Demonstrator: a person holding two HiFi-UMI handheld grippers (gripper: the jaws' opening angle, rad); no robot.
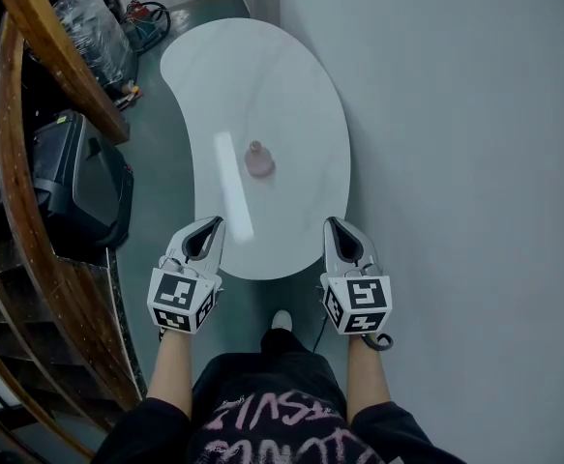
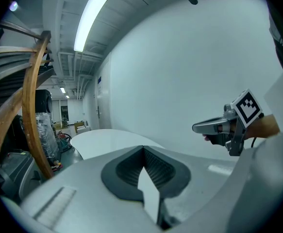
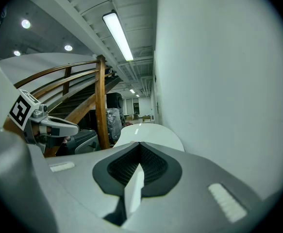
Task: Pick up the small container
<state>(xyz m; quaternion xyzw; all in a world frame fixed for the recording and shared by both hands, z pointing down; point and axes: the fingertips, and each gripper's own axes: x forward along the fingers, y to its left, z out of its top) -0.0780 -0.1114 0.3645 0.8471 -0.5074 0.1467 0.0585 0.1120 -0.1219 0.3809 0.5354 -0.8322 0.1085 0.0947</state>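
Both hand-held tools are clenched and empty: the left gripper (image 1: pixel 213 223) and the right gripper (image 1: pixel 332 222) each show their jaws pressed tip to tip with nothing between them, as their own views confirm. They hover side by side over the near edge of the white table (image 1: pixel 291 85), well apart from the target. The small container (image 1: pixel 258 159), pink with a narrow top on a wider base, stands alone near the table's middle, at 12 o'clock from the grippers and slightly nearer the left one's line. The approach has not begun. Risks: an advance with the jaws not yet opened would likely shove or topple the container across the glossy top; its narrow neck offers little to grip, so an off-centre closure could squirt it aside. The wall (image 1: pixel 456 114) at 3 o'clock leaves the right gripper little room. Count: one container, one table, two grippers, one black case (image 1: pixel 78 177) on the floor at 9 o'clock.
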